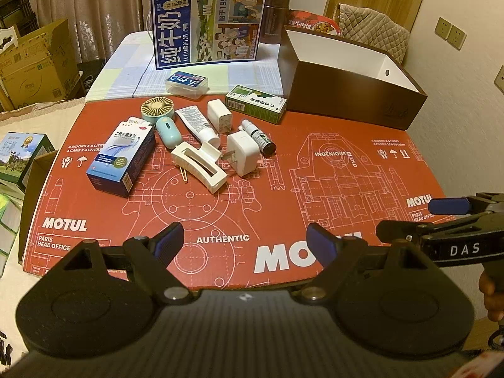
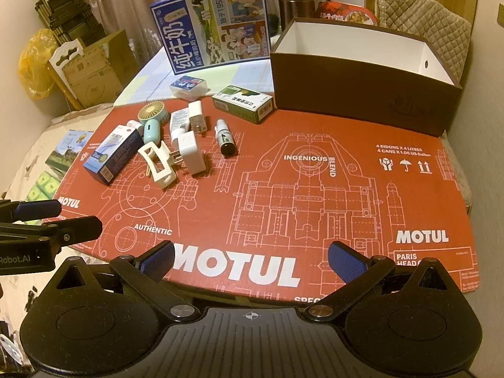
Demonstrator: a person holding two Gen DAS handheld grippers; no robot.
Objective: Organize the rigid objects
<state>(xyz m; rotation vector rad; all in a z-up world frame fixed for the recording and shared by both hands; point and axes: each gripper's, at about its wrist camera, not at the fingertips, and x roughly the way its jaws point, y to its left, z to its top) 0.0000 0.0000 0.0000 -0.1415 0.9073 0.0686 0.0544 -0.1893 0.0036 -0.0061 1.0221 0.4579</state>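
Note:
Small items lie in a cluster on the red cardboard sheet (image 1: 252,208): a blue-white medicine box (image 1: 121,157), a cream hair claw (image 1: 198,165), two white chargers (image 1: 242,152), a tube (image 1: 197,123), a mint fan (image 1: 157,110), a dark spray bottle (image 1: 260,137) and a green box (image 1: 255,103). An empty brown bin with a white inside (image 1: 352,78) stands at the back right. My left gripper (image 1: 245,241) hovers open over the near edge. My right gripper (image 2: 250,263) is open too, beside it, well short of the cluster (image 2: 176,145) and the bin (image 2: 362,72).
A tall blue milk carton (image 1: 208,25) and a brown flask (image 1: 275,15) stand behind the sheet, with a clear plastic case (image 1: 188,83) in front. Cardboard boxes (image 1: 34,63) sit on the left. A quilted chair back (image 1: 371,25) rises behind the bin. A hand (image 1: 491,296) shows at right.

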